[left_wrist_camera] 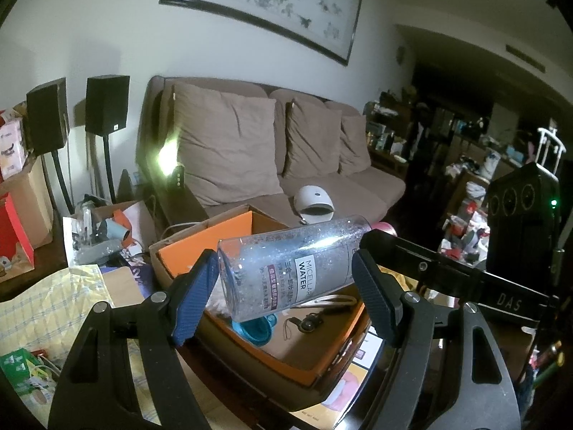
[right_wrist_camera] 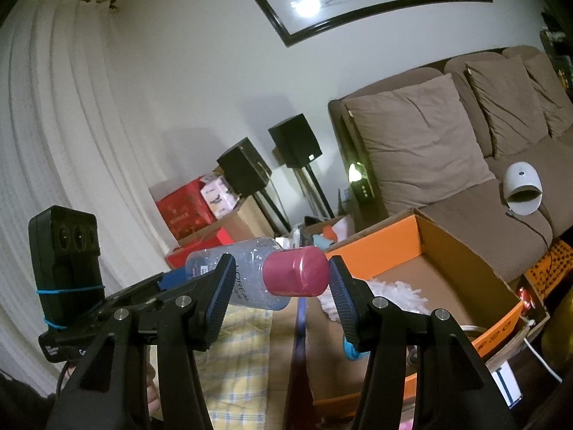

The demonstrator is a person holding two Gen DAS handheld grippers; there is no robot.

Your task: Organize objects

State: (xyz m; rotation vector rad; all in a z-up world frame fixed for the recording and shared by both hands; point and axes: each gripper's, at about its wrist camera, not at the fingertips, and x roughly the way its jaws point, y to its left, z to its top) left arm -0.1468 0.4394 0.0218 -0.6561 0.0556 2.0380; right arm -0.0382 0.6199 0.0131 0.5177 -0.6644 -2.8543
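Observation:
A clear micellar water bottle [left_wrist_camera: 297, 265] with a pink cap [right_wrist_camera: 295, 274] hangs tilted over an open cardboard box with orange lining [left_wrist_camera: 200, 247]. My left gripper [left_wrist_camera: 284, 268] is shut on the bottle's body near its base, a blue pad on each side. In the right wrist view the bottle [right_wrist_camera: 247, 254] runs leftward from the cap. My right gripper [right_wrist_camera: 281, 272] is closed around the cap end, its right pad against the cap and its left pad over the bottle's shoulder. The box [right_wrist_camera: 379, 247] holds a white fluffy thing, a teal object and a lanyard.
A brown sofa [left_wrist_camera: 322, 186] with cushions stands behind the box, with a white domed device [left_wrist_camera: 315, 202] on its seat. Two black speakers [left_wrist_camera: 107, 105] on stands and red boxes [right_wrist_camera: 186, 208] are at the left. A yellow checked cloth [left_wrist_camera: 53, 297] lies beside the box.

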